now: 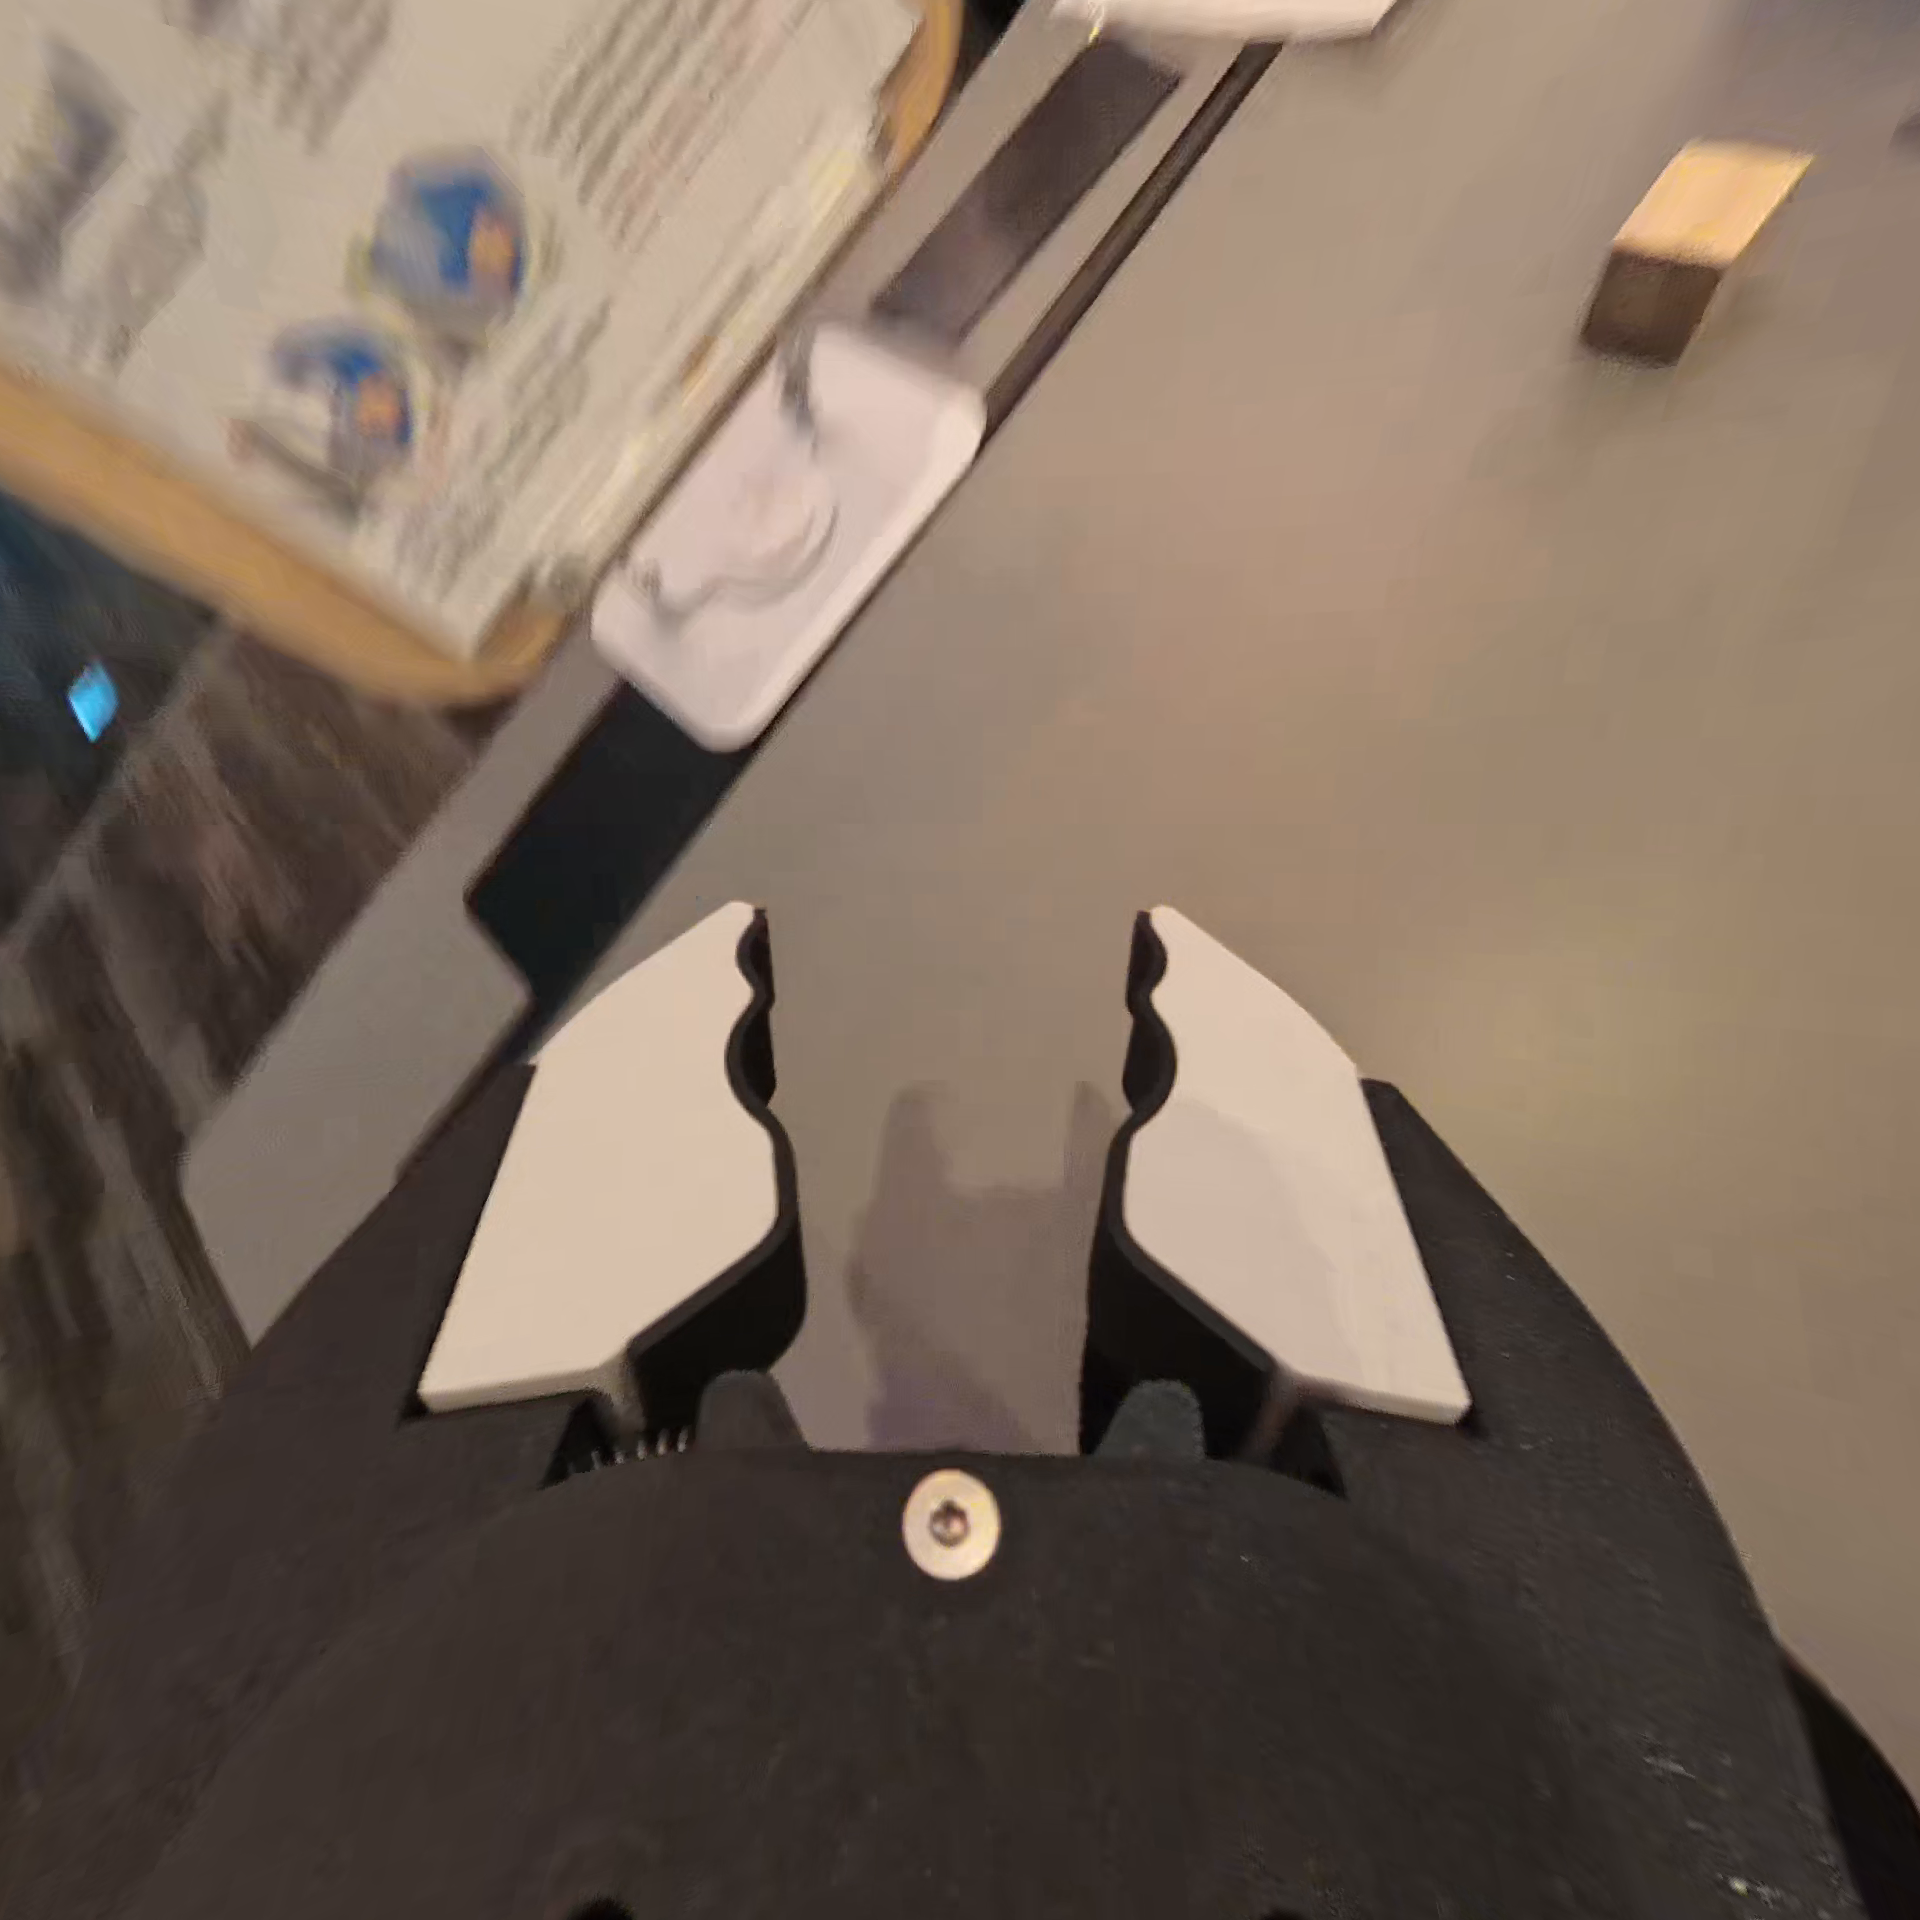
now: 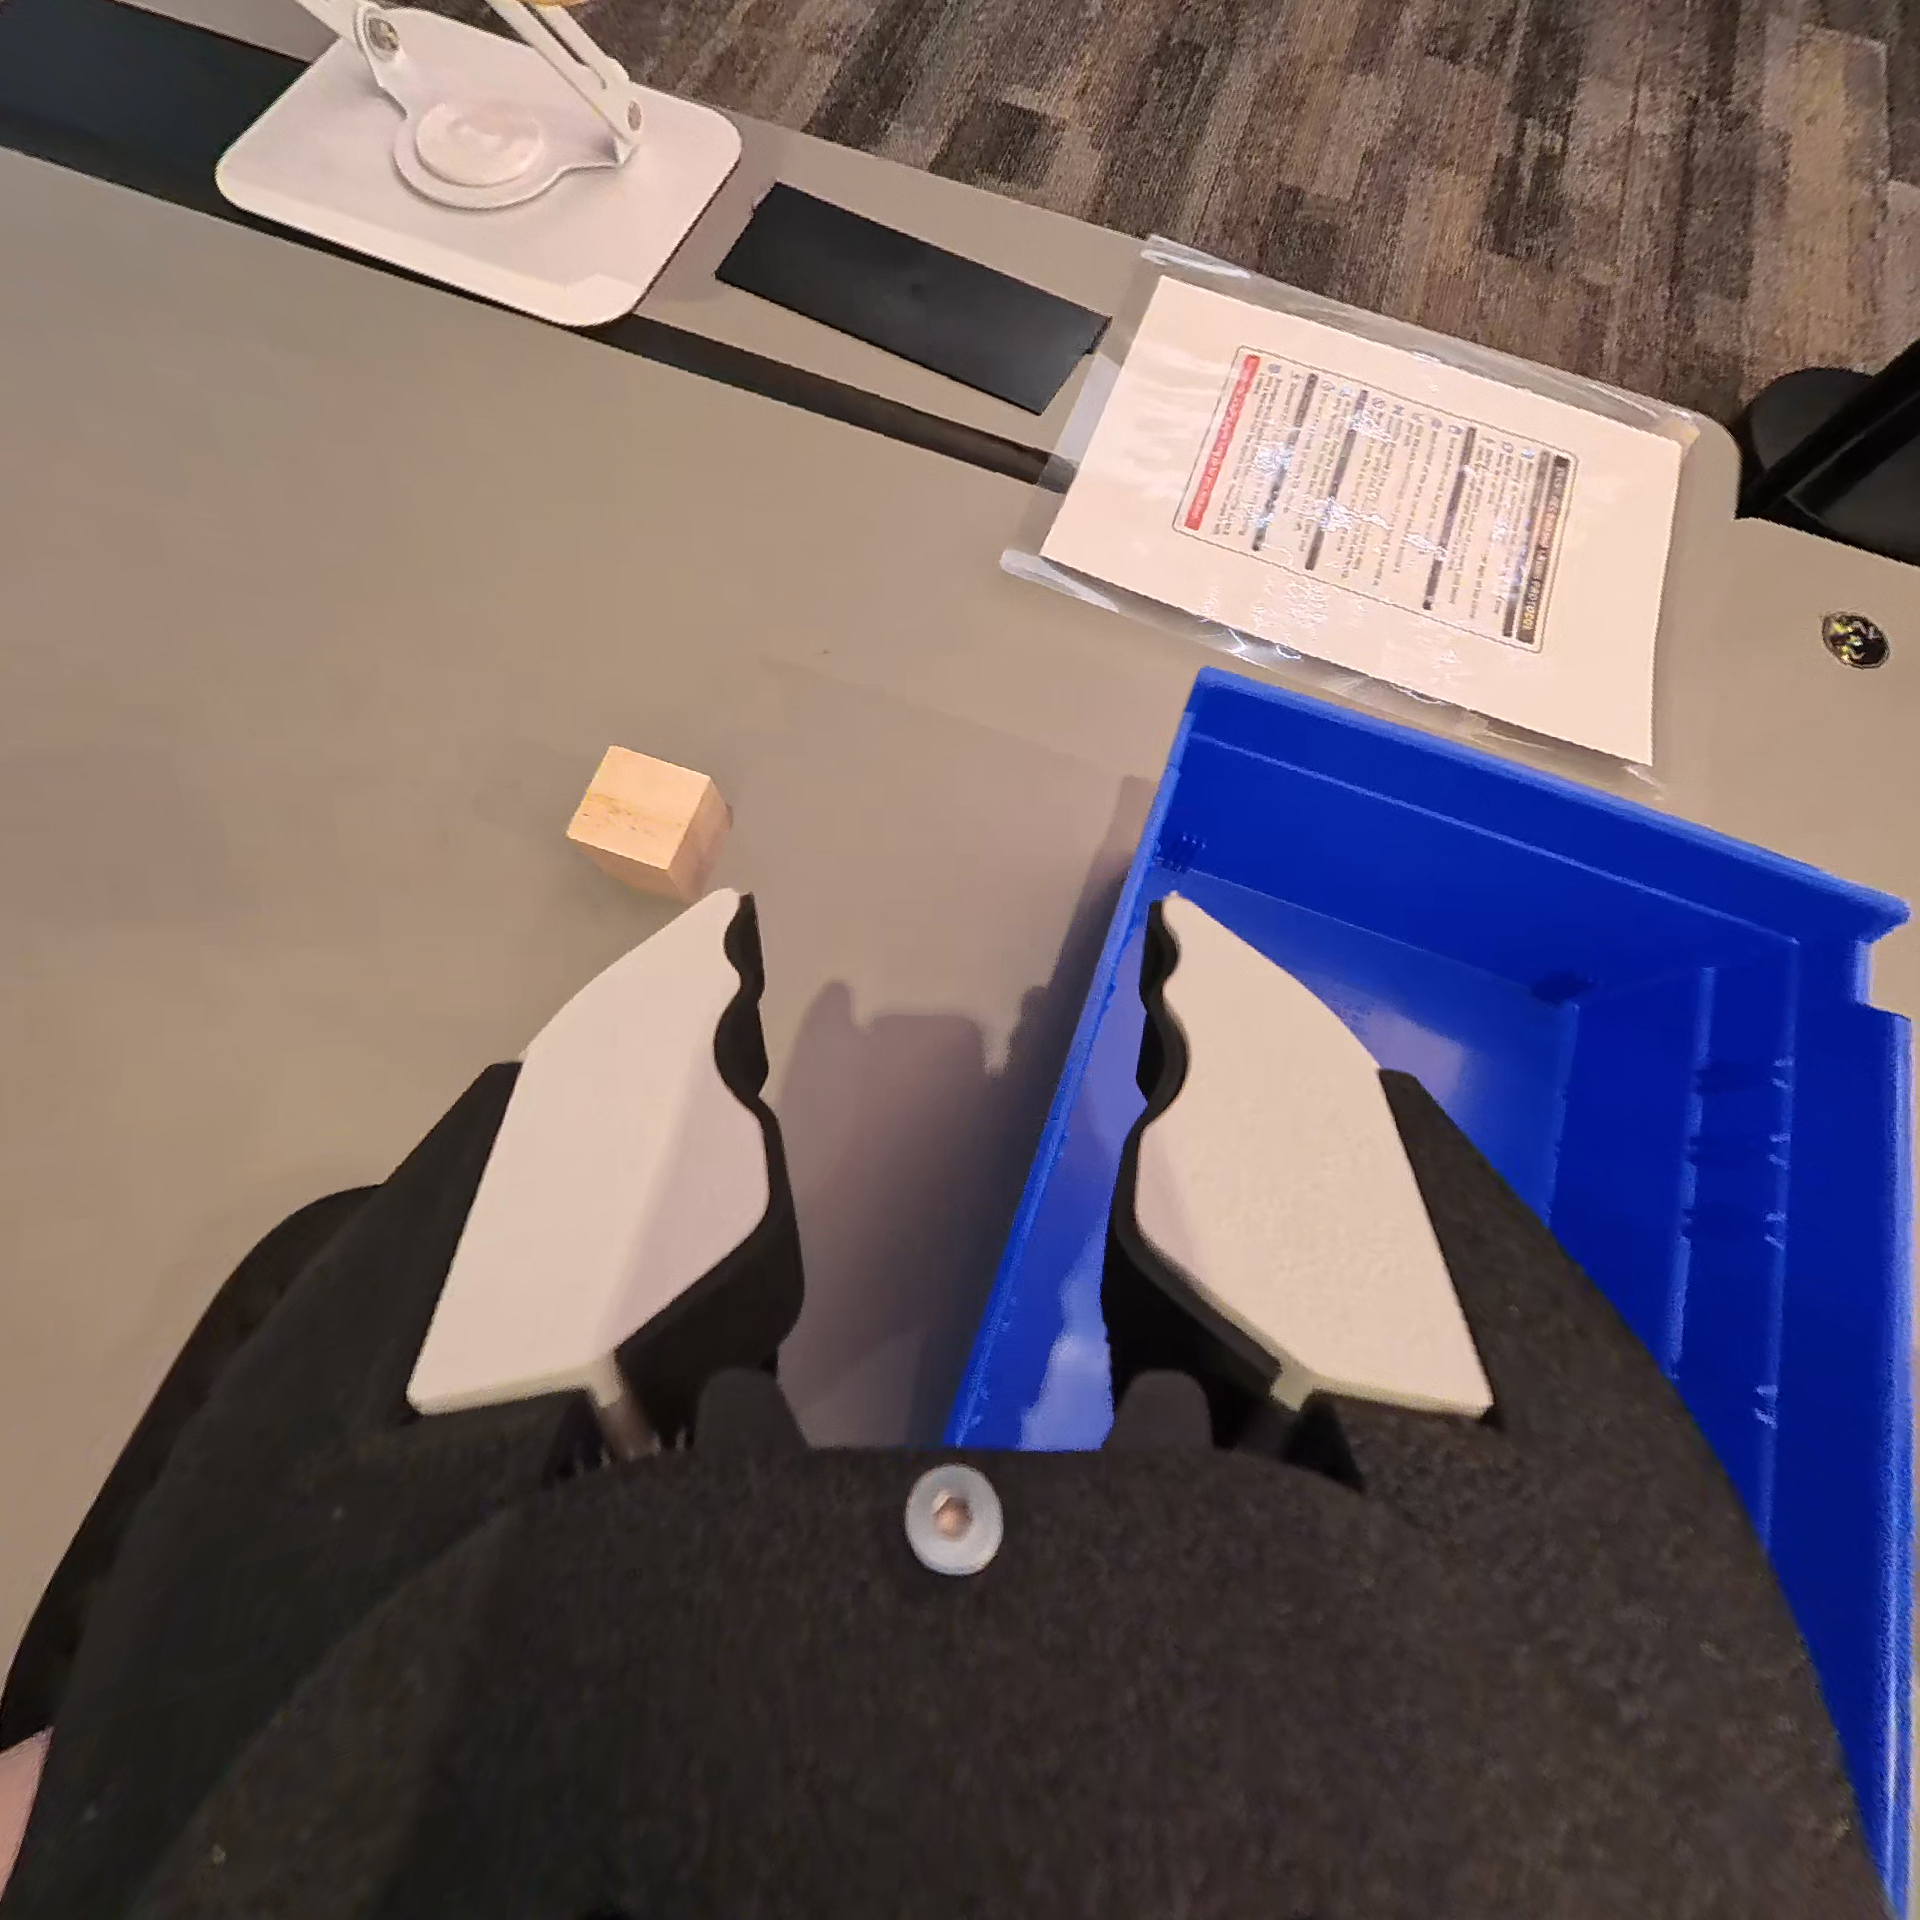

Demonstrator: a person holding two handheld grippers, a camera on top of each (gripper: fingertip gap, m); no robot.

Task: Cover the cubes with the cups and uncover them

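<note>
We recorded a smooth, matte grey surface (image 2: 364, 540) with a black strip running along its far edge. In the right wrist view, one pale wooden cube (image 2: 646, 821) sat on it, sharp-edged with faint grain, uncovered, just beyond the left fingertip of the right claw (image 2: 951, 914) and not touching it. A glossy blue plastic bin (image 2: 1558, 862), rectangular with ribbed inner walls, lay to the right; the right finger (image 2: 1299, 1195) of that claw hung over the bin's interior, while the left finger was over bare surface. The right claw was spread wide and held nothing. Its fingers were flat, light grey plates with wavy black inner pads, mounted on a black, felt-like body.

Farther back we noted a white, rounded-corner stand base (image 2: 312, 187) with a circular disc on it, and a printed sheet in a clear, crinkled plastic sleeve (image 2: 1382, 499). Dark wood-patterned floor (image 2: 1351, 125) showed past the edge.

The left wrist view was motion-blurred. The left claw (image 1: 951, 920), of the same build, was likewise spread apart and empty, over bare grey surface. A wooden cube (image 1: 1694, 255) stood uncovered well ahead and to the right of it. We saw no cup in either view. A white stand base (image 1: 790, 540) and a blurred printed board with a tan rim (image 1: 416, 312) lay at upper left.
</note>
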